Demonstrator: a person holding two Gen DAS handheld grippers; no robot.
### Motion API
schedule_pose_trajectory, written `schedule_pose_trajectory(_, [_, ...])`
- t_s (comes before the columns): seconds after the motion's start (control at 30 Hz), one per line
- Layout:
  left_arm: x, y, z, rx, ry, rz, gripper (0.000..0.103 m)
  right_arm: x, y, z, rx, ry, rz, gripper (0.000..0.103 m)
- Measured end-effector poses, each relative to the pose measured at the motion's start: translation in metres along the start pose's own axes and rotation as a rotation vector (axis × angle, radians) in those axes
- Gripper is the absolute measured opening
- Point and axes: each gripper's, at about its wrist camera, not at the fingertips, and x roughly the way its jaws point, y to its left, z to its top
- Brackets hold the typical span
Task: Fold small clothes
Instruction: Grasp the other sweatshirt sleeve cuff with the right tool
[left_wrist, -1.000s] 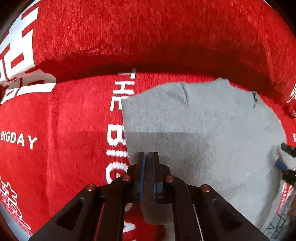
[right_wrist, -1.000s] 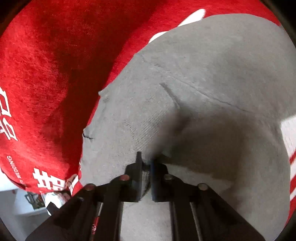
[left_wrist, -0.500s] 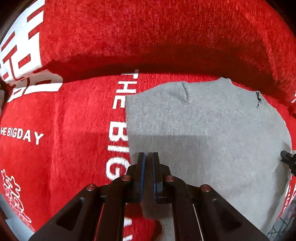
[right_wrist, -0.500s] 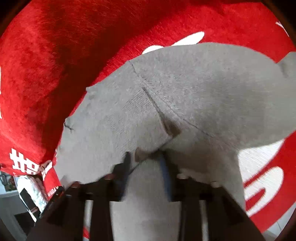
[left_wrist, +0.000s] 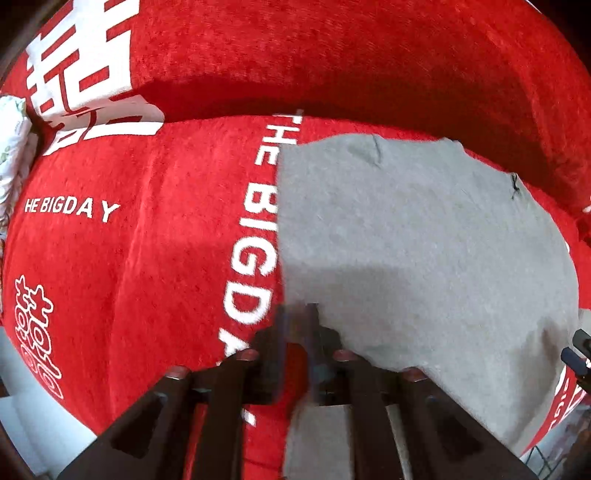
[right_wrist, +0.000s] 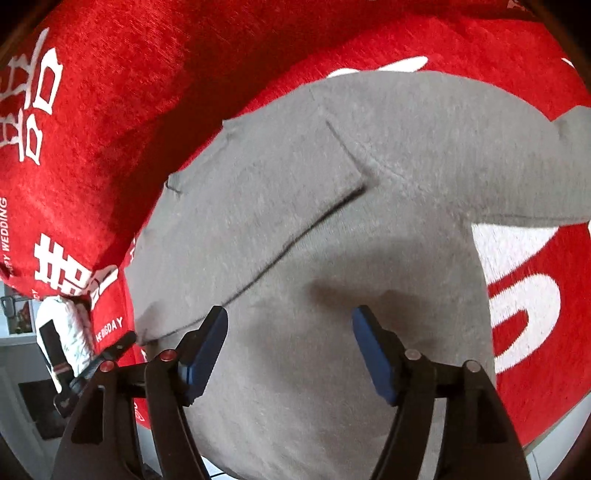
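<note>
Two hand-held grippers work a grey garment (right_wrist: 332, 229) on a red blanket (left_wrist: 147, 258): right hand-held gripper (right_wrist: 290, 347) spread wide; left hand-held gripper (left_wrist: 297, 332) blurred, parted slightly, nothing clearly pinched.

The left gripper (left_wrist: 297, 332) is built of black plastic links that fan out toward the lens, each joint pinned by a round copper-coloured screw; 4 such screws show in a row. Its 2 narrow fingers carry blue pads (left_wrist: 282, 332), blurred in this view. The right gripper (right_wrist: 290, 339) has the same black, angular frame with triangular cut-outs in the outer arms. 4 reddish and silver screw heads sit on its joints. Its fingers end in thick, matte navy-blue pads (right_wrist: 373, 354) with bevelled tips, set on black mounts. No skin or sleeve shows.
</note>
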Motion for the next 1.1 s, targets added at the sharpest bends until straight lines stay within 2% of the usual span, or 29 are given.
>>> schedule_pose_trajectory(0.03, [-0.001,-0.005,-0.002,-0.003,-0.006,0.013,0.103,0.001,-0.001,-0.001,0.001,0.002,0.001,0.076])
schedule_pose_trajectory(0.1, [-0.009,-0.015,-0.004,0.014,-0.040,0.031,0.102,0.000,-0.007,0.000,0.010,0.001,0.009,0.079])
schedule_pose_trajectory(0.27, [-0.012,-0.036,-0.006,0.025,-0.030,0.000,0.102,-0.003,-0.020,0.011,0.038,-0.018,0.020,0.079])
schedule_pose_trajectory(0.4, [-0.010,-0.047,-0.002,0.012,-0.012,-0.017,0.102,0.004,-0.026,0.033,0.078,-0.050,0.057,0.079])
schedule_pose_trajectory(0.6, [-0.005,-0.079,-0.002,0.069,0.004,0.000,0.102,0.021,-0.039,0.066,0.182,-0.082,0.099,0.077])
schedule_pose_trajectory(0.63, [-0.006,-0.084,-0.002,0.078,0.002,-0.001,0.102,0.021,-0.041,0.069,0.192,-0.088,0.104,0.064])
schedule_pose_trajectory(0.67, [-0.006,-0.089,-0.003,0.086,0.002,-0.003,0.102,0.022,-0.043,0.072,0.196,-0.091,0.096,0.018])
schedule_pose_trajectory(0.7, [-0.006,-0.094,-0.003,0.094,0.004,-0.003,0.102,0.024,-0.045,0.075,0.196,-0.076,0.067,0.008])
schedule_pose_trajectory(0.73, [-0.006,-0.098,-0.004,0.100,0.006,-0.001,0.102,0.028,-0.052,0.075,0.217,-0.058,0.050,0.008])
schedule_pose_trajectory(0.8, [-0.005,-0.107,-0.005,0.116,0.007,0.009,0.102,0.029,-0.060,0.072,0.250,-0.054,0.092,0.008])
schedule_pose_trajectory(0.9, [-0.004,-0.117,-0.006,0.125,0.019,0.004,0.102,0.022,-0.059,0.069,0.221,-0.051,0.070,0.009])
schedule_pose_trajectory(1.0, [-0.004,-0.125,-0.008,0.134,0.029,0.001,0.102,0.009,-0.061,0.062,0.185,-0.055,0.056,0.016])
schedule_pose_trajectory(1.03, [-0.003,-0.128,-0.009,0.140,0.032,-0.001,0.102,0.004,-0.065,0.059,0.181,-0.057,0.065,0.029])
schedule_pose_trajectory(1.07, [-0.003,-0.132,-0.010,0.147,0.037,-0.003,0.102,-0.002,-0.071,0.053,0.187,-0.059,0.077,0.050])
schedule_pose_trajectory(1.1, [-0.002,-0.135,-0.011,0.154,0.042,-0.005,0.102,-0.006,-0.076,0.048,0.194,-0.061,0.094,0.057])
